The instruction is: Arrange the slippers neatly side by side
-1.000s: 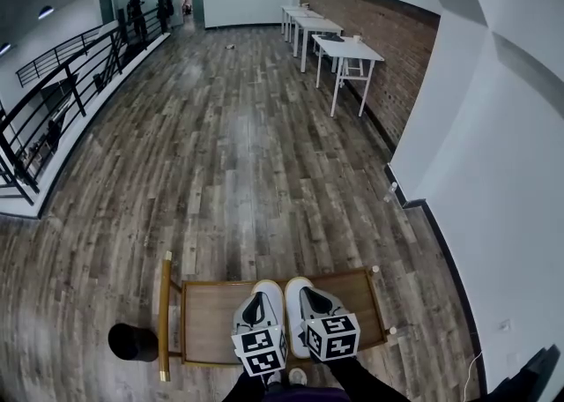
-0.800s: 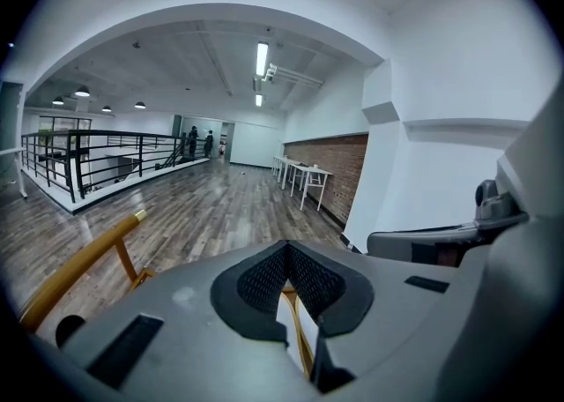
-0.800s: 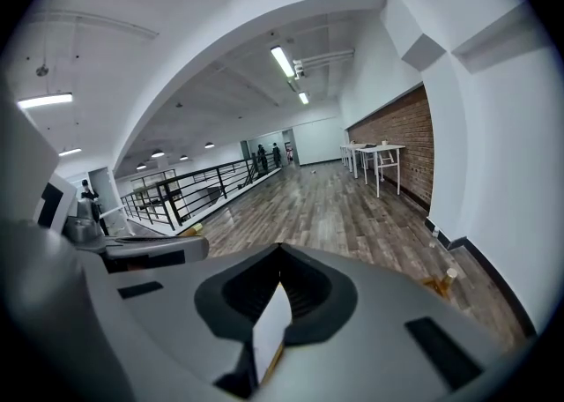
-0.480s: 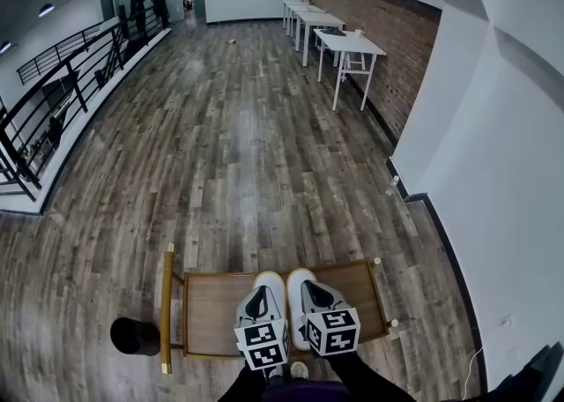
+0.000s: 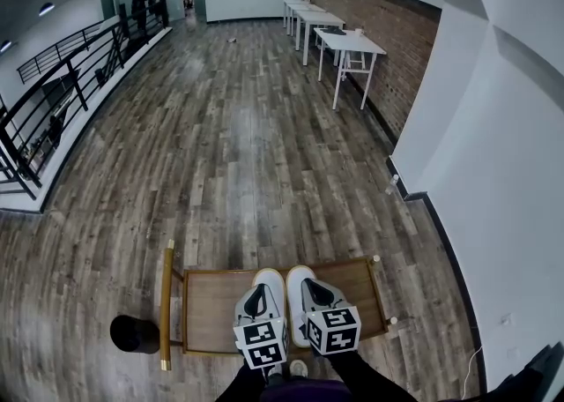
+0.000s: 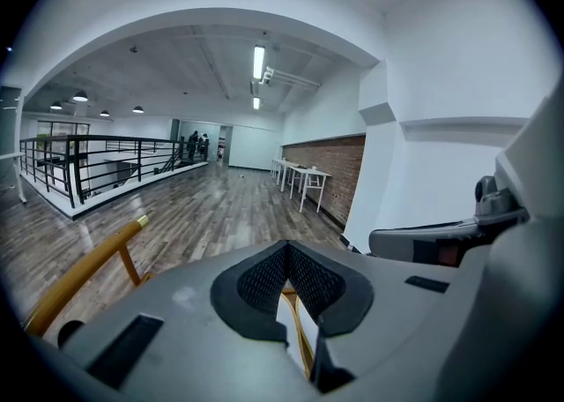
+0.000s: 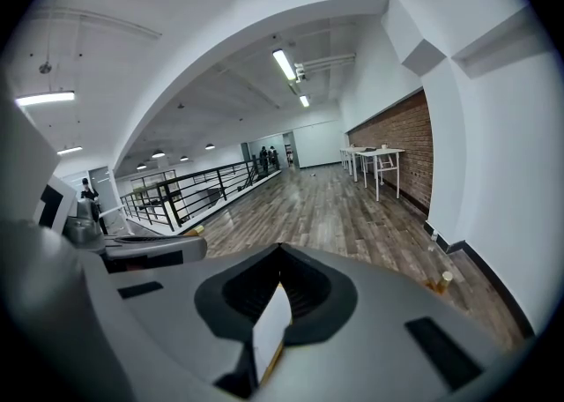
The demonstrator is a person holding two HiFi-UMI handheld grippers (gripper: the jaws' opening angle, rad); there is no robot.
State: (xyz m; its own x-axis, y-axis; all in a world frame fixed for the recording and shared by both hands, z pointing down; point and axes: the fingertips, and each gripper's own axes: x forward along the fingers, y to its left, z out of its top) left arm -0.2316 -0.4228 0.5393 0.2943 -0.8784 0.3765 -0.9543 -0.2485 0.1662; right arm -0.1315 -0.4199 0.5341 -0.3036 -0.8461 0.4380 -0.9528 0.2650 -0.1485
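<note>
Two white slippers lie side by side on a wooden chair seat point(image 5: 211, 308), the left slipper point(image 5: 270, 279) touching the right slipper point(image 5: 296, 279). My left gripper point(image 5: 259, 296) hangs over the left one and my right gripper point(image 5: 315, 294) over the right one, covering most of each. In the left gripper view the black pads point(image 6: 264, 279) meet at the tip, so the left gripper point(image 6: 287, 247) is shut. The right gripper point(image 7: 280, 250) is shut too. A white strip point(image 7: 271, 330) shows in the slit between its jaws; whether it is pinched I cannot tell.
The chair's yellow back rail point(image 5: 165, 303) runs along its left side, with a black round object point(image 5: 134, 335) on the floor beside it. A white wall point(image 5: 493, 171) stands close on the right. White tables point(image 5: 348, 43) line the brick wall; a black railing point(image 5: 53, 100) runs far left.
The head view has shifted slightly, so the chair sits a little differently in it. Both grippers stay over the slippers with their jaws unchanged.
</note>
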